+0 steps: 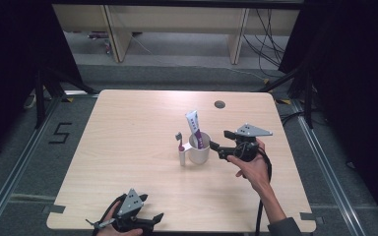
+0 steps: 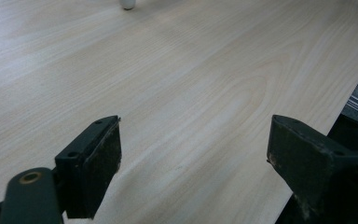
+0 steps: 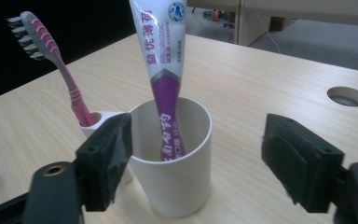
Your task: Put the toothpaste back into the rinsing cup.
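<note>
a white plastic cup (image 1: 200, 152) stands upright near the middle of the pale wood-grain table (image 1: 128, 147), with a purple-and-white toothpaste tube (image 1: 195, 129) standing cap-down inside it and leaning against the rim. a pink toothbrush with a grey head (image 1: 180, 142) stands bristles-up in a small white side holder (image 1: 182, 156) joined to the cup's left wall. the right gripper (image 1: 215, 140), held in the person's right hand (image 1: 251, 164), sits just to the right of the cup; in the right gripper view its jaws stand wide apart, level with the cup's rim, gripping nothing. the left gripper (image 1: 150, 219) rests at the table's near edge, well apart from the cup, its jaws wide and empty over bare wood.
</note>
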`<state>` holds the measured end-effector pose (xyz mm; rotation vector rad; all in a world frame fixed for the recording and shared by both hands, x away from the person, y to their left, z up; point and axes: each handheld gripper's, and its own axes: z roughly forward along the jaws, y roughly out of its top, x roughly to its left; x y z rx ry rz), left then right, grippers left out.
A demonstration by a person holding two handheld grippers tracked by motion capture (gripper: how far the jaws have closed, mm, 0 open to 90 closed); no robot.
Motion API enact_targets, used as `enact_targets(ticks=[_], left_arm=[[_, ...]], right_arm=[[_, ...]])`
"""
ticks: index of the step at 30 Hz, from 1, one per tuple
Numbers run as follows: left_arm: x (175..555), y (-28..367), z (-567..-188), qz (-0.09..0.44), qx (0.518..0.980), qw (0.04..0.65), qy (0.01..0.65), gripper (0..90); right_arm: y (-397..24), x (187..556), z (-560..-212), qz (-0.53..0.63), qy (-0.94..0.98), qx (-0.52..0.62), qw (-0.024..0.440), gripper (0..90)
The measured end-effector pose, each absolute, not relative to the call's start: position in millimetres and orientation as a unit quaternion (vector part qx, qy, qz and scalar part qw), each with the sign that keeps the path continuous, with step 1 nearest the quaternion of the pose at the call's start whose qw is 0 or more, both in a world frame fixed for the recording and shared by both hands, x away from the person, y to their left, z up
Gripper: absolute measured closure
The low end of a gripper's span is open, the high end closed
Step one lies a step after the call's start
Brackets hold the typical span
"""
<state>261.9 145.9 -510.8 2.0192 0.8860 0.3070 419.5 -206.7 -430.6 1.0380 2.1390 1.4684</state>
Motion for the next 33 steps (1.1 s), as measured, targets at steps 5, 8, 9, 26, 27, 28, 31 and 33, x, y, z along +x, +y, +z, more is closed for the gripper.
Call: enact_targets(ticks=[5, 8, 9, 26, 27, 28, 31, 33], left_arm=[[261.9, 146.6, -510.2, 0.125, 0.815, 0.44, 0.356, 17.4], [262.2, 147.7, -509.7, 0.125, 0.819, 0.436, 0.353, 17.3], [262.1, 147.4, -510.4, 0.125, 0.817, 0.438, 0.352, 17.3], [262.5, 148.6, -509.1, 0.132, 0.819, 0.433, 0.352, 17.4], [261.9, 147.7, -509.7, 0.127, 0.813, 0.442, 0.356, 17.3], [261.3, 146.9, -510.0, 0.124, 0.809, 0.447, 0.36, 17.4], [261.4, 147.0, -509.9, 0.125, 0.81, 0.446, 0.36, 17.3], [261.3, 146.5, -509.9, 0.126, 0.807, 0.45, 0.361, 17.4]], right_arm=[[-208.9, 415.3, -431.2, 0.52, 0.751, 0.369, 0.17, 23.4], [-212.1, 413.0, -431.6, 0.519, 0.755, 0.365, 0.166, 23.6], [-212.6, 411.5, -431.7, 0.519, 0.755, 0.37, 0.158, 23.5], [-233.5, 398.7, -437.7, 0.502, 0.758, 0.384, 0.161, 21.2], [-232.9, 396.3, -438.4, 0.501, 0.756, 0.39, 0.157, 20.6], [-233.6, 396.4, -439.3, 0.501, 0.758, 0.384, 0.164, 20.2], [-233.6, 391.0, -440.5, 0.498, 0.759, 0.392, 0.15, 18.4], [-236.4, 390.0, -441.7, 0.493, 0.765, 0.383, 0.158, 17.9]])
